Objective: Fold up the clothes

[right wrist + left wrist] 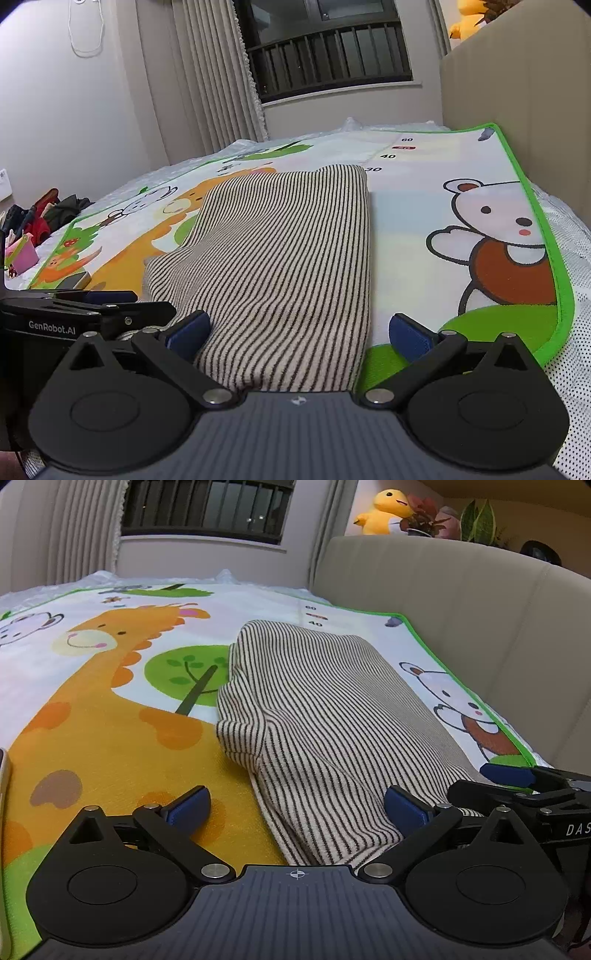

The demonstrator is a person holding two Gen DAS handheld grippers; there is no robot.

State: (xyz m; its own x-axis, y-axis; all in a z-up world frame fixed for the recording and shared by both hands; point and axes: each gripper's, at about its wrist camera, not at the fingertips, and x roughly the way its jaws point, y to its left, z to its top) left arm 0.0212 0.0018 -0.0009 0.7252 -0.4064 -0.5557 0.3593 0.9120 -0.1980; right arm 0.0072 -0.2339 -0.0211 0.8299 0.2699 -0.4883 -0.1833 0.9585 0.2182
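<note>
Striped beige knit garment (325, 716) lay folded on cartoon giraffe play mat (92, 709) | left claw (297, 806) spread, nothing pinched | right claw (299, 332) spread, nothing pinched

The bed (576, 266) is covered by a white dotted mesh sheet, visible along the right edge in the right wrist view. Directly on it lies a cartoon play mat (110, 709) with a green border, printed with a giraffe, trees, bears and a height scale. A folded striped garment (325, 716), cream with dark stripes, lies flat on the mat's right portion, near the beige padded headboard (461, 609) that runs along the mat's right edge. At the far left of the bed, off the mat, sits a heap of dark and red clothing (44, 214) beside a pink item (24, 254).
</note>
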